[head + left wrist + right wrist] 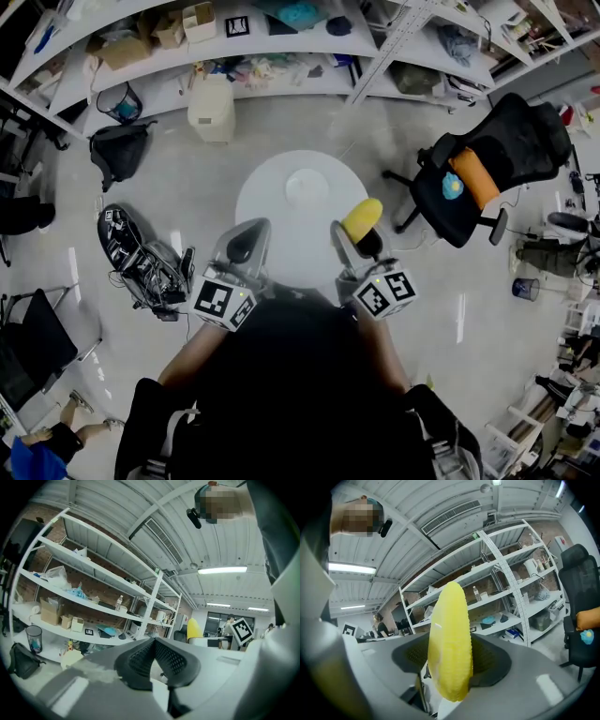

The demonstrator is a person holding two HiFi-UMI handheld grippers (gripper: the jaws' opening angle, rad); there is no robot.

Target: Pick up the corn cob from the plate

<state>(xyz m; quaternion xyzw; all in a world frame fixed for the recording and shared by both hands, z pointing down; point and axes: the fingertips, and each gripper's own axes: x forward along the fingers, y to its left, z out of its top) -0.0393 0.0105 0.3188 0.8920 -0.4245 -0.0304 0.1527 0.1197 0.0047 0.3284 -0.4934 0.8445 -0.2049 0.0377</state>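
Observation:
A yellow corn cob [362,218] is held in the air over the near right part of the round white table [267,211]; my right gripper [362,236] is shut on it. In the right gripper view the cob [450,639] stands upright between the two dark pads, and both press on it. The small white plate [307,187] lies at the table's middle with nothing on it. My left gripper [242,246] hovers over the table's near left edge, its pads [140,660] meeting with nothing between them. The left gripper view shows the cob [193,629] off to the right.
A black office chair [511,155] with an orange cushion stands right of the table. White shelves [234,47] line the far side, with a beige bin [212,108] and a black bag [117,150] below. Dark gear [141,258] lies on the floor at left.

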